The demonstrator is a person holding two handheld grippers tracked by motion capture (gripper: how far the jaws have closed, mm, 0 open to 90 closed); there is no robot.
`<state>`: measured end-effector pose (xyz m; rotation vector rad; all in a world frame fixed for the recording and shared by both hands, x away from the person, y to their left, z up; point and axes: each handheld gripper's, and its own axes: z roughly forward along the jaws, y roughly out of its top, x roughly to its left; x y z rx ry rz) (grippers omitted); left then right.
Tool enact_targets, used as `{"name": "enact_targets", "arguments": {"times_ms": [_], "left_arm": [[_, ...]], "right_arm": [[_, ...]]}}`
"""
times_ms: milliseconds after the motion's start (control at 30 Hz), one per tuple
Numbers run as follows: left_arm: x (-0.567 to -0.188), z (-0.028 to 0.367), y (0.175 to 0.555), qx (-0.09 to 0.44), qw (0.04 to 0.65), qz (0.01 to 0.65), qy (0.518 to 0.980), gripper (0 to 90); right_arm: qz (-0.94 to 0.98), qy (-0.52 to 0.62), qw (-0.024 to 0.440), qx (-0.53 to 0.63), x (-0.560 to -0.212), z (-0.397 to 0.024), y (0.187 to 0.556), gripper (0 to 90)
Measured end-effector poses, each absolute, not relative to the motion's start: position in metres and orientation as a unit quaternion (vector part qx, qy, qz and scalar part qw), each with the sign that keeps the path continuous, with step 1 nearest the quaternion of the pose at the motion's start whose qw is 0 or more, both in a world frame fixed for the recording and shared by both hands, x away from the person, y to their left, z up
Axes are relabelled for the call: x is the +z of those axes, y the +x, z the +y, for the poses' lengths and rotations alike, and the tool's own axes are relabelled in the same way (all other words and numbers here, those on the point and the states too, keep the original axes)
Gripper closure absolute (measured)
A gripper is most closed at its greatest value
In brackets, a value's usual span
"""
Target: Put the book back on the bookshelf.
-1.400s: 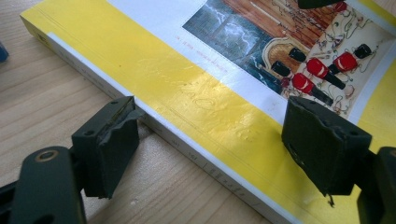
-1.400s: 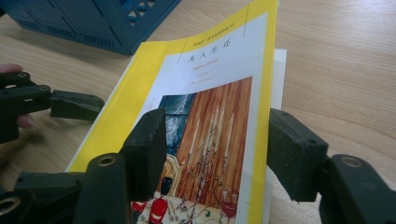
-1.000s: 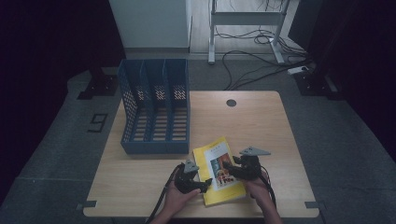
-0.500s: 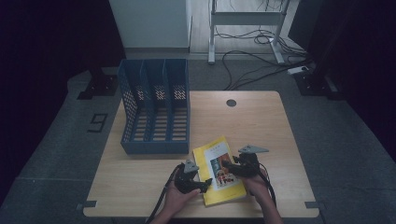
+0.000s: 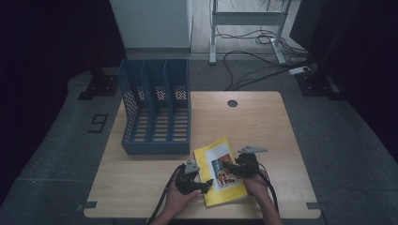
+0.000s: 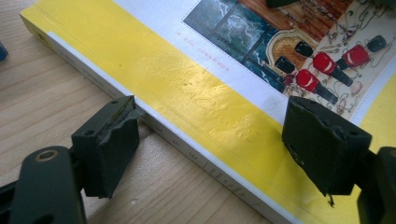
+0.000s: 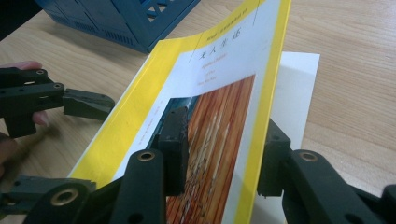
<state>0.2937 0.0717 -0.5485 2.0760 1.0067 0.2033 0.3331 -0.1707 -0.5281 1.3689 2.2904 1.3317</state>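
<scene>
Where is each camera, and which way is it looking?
High view: above the table's near side, looking forward and down at the yellow book and blue file rack; both hands and forearms show.
Left gripper view: on the left gripper, facing the book's spine edge; its open jaws show.
Right gripper view: on the right gripper, jaws either side of the lifted cover.
All views share the book.

At the bottom centre of the high view, the left gripper point(image 5: 206, 183) stood with jaws wide apart and level, while the right gripper point(image 5: 227, 168), just right of it, had been closing its jaws, both hands low.
</scene>
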Motion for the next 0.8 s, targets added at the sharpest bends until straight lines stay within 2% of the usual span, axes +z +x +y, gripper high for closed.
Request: {"name": "enact_targets", "arguments": {"times_ms": [400,800], "left_arm": [[-0.548,0.072,0.294,0.081,0.401,0.398,0.821,18.8],[-0.548,0.072,0.294,0.080,0.401,0.398,0.821,18.8]], "right_arm": [[0.768,0.456,0.078,0.444,-0.531,-0.171,0.343,61.8],[0.747,0.473,0.053,0.463,-0.533,-0.175,0.347,69.8]]}}
